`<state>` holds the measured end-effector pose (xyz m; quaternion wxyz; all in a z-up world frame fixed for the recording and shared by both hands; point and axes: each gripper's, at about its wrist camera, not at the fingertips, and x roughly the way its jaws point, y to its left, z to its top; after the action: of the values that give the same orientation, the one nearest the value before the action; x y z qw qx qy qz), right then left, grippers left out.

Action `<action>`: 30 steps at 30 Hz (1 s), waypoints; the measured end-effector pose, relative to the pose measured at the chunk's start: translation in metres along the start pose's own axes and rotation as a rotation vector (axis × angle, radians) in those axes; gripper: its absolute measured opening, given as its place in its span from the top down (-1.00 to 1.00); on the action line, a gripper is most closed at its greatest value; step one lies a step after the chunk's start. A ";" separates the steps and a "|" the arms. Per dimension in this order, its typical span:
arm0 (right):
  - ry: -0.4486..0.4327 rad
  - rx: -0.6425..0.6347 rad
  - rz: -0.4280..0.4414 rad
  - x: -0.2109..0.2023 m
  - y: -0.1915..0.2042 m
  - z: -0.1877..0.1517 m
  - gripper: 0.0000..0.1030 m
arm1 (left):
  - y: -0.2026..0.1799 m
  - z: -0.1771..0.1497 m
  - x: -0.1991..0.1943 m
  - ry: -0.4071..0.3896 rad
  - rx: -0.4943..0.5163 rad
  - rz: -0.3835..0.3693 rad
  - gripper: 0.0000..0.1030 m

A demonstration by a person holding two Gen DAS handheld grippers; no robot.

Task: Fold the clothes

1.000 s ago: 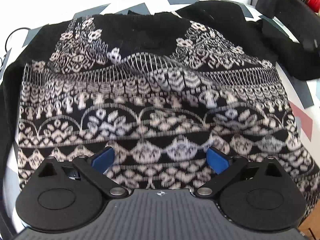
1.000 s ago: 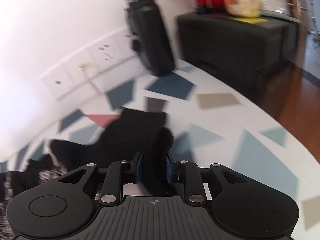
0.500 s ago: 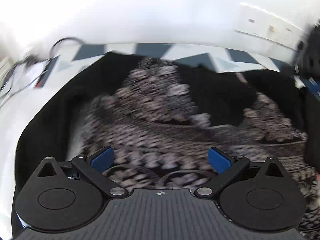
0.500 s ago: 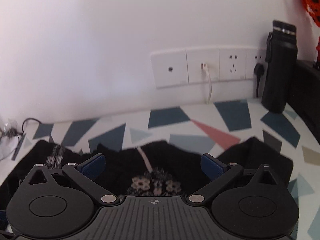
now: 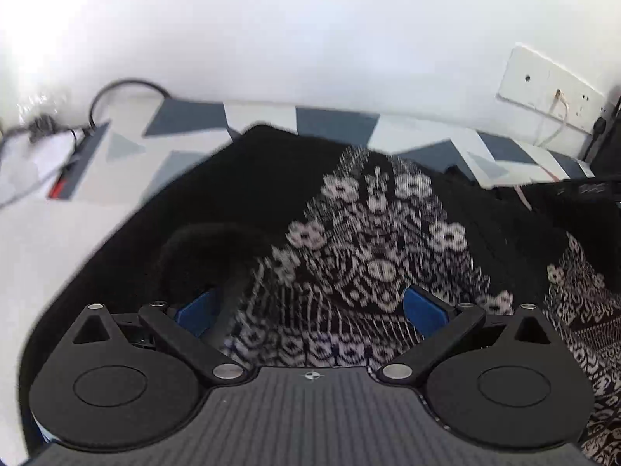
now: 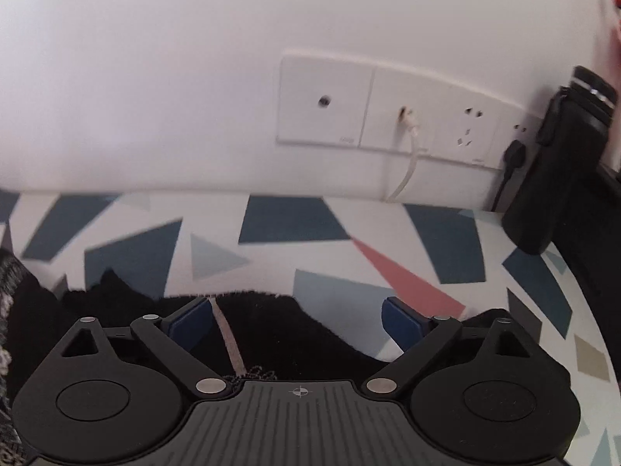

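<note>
A black sweater with a white knit pattern [image 5: 372, 240] lies spread on the table. In the left wrist view its black left sleeve [image 5: 217, 209] runs beside the patterned body. My left gripper [image 5: 310, 310] is open and empty, low over the sweater near the left shoulder. In the right wrist view the sweater's black upper edge [image 6: 271, 322] with a pink neck label [image 6: 229, 341] lies between the fingers. My right gripper [image 6: 297, 324] is open and empty just above that edge.
The table [image 6: 295, 225] has a white top with blue, grey and pink shapes. A white socket panel with a plugged cable [image 6: 403, 116] is on the wall behind. A black bottle [image 6: 559, 163] stands at the right. Cables [image 5: 50, 128] lie at the far left.
The right gripper let go of the black sleeve, opened and swung left to face the wall over the neckline. The left gripper moved from the hem up to the left shoulder.
</note>
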<state>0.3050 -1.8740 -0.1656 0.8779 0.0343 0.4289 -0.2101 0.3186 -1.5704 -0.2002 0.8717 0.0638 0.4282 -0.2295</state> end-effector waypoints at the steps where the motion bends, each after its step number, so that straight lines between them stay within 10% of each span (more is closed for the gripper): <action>1: 0.047 -0.041 -0.008 0.010 0.007 -0.003 -0.52 | 0.000 -0.004 0.003 0.022 0.009 -0.007 -0.99; 7: 0.016 0.006 0.047 0.006 0.002 -0.013 0.88 | -0.005 -0.021 0.002 0.070 0.120 -0.015 -0.99; 16: -0.048 0.384 -0.172 0.001 -0.083 -0.032 0.84 | -0.002 -0.028 -0.014 0.270 0.186 -0.053 -1.00; 19: -0.020 0.363 -0.208 0.002 -0.082 -0.042 0.42 | 0.017 -0.015 -0.016 0.263 0.054 -0.100 -0.99; 30: -0.080 0.485 -0.029 -0.027 -0.078 -0.041 -0.09 | 0.069 0.055 -0.020 0.105 -0.301 -0.215 -0.99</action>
<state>0.2290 -1.9255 -0.1615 0.8571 0.2295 0.3312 -0.3208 0.3789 -1.5187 -0.1561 0.8182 -0.1017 0.5071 -0.2510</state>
